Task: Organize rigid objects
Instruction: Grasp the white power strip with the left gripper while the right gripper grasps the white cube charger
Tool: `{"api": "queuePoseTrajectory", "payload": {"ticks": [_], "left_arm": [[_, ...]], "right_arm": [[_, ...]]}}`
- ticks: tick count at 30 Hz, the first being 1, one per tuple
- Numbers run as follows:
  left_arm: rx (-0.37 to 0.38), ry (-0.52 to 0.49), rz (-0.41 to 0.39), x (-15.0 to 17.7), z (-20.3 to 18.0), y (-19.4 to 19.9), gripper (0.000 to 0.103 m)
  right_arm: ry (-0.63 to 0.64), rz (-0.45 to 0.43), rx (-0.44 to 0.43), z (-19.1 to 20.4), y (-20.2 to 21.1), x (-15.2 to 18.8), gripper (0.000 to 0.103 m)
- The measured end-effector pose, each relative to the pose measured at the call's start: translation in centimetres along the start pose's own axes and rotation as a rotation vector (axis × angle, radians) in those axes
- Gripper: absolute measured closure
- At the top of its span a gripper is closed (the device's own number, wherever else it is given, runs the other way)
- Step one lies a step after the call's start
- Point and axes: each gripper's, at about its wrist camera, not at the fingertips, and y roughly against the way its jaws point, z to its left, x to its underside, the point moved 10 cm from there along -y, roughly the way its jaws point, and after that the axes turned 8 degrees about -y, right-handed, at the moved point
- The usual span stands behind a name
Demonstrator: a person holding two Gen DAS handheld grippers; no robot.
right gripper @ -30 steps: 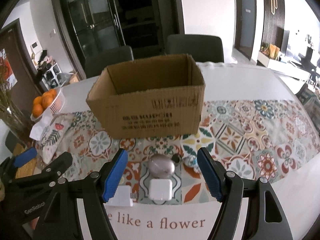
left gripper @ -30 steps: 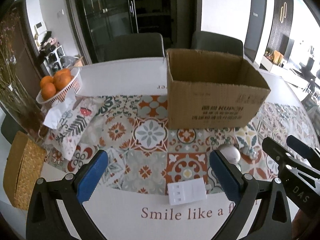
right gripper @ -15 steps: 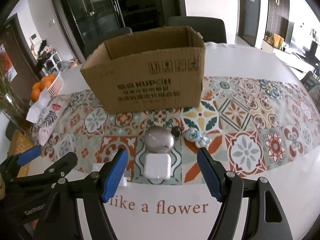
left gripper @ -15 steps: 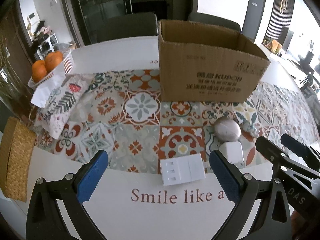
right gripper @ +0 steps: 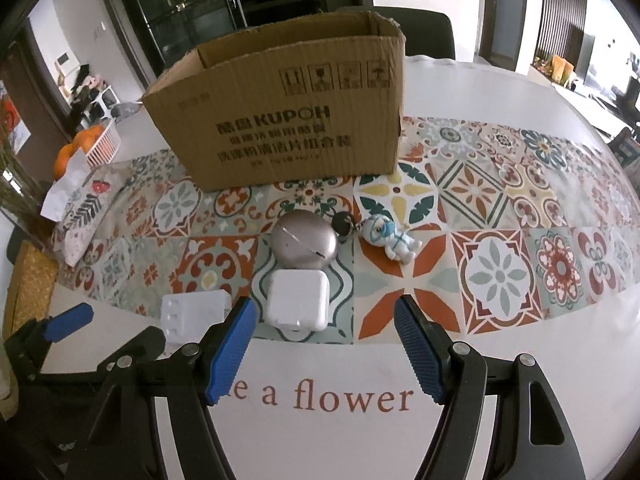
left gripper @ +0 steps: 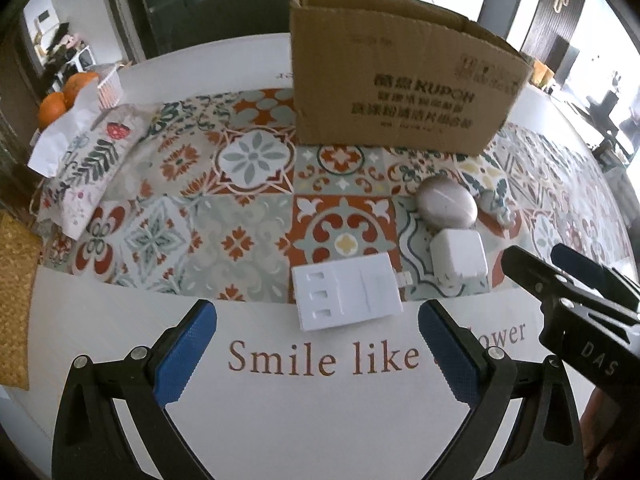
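A flat white USB hub (left gripper: pixel 346 296) lies at the runner's near edge, just beyond my open left gripper (left gripper: pixel 318 332). Right of it sit a white cube charger (left gripper: pixel 458 258) and a grey oval case (left gripper: pixel 446 202). In the right wrist view the charger (right gripper: pixel 298 298) is just ahead and left of centre of my open right gripper (right gripper: pixel 326 350), with the oval case (right gripper: pixel 304 244) behind it and a small astronaut keychain figure (right gripper: pixel 392 240) to the right. The open cardboard box (right gripper: pixel 288 120) stands behind them. Nothing is between either pair of jaws.
A patterned runner (left gripper: pixel 240 184) covers the white table (left gripper: pixel 320 400). At far left are a basket of oranges (left gripper: pixel 80 88), a floral fabric pouch (left gripper: pixel 88 168) and a woven mat (left gripper: pixel 16 296). Dark chairs stand behind the table.
Both grippers have come down and tilted toward the table, so the hub, charger and oval case appear larger and nearer. Both jaws stay equally wide. Nothing on the table moved.
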Motion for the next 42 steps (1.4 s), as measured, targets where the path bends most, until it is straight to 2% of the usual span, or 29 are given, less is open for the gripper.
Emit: {"api": "queuePoseTrajectory", "payload": {"ticks": [10,28,37,42], "left_arm": [[0.051,-0.002,0.011,1.0,-1.4,-1.8,0.0],[0.058,0.009,0.034,0.8,-1.6,-4.9,0.003],[0.055,0.006,0.071,0.8,-1.7,-6.4,0.011],[0.047,-0.001,0.081,0.8,-1.7,-7.0,0.015]], "right_arm": [[0.052,0.051,-0.046,0.6,-1.2,1.3,0.031],[0.072,0.145,-0.109,2.0,-4.9,1.9,0.031],[0.087,0.177,-0.102,2.4,-6.4,2.1,0.033],[0.081,0.189,-0.081,1.8,-7.1,2.2,0.038]]}}
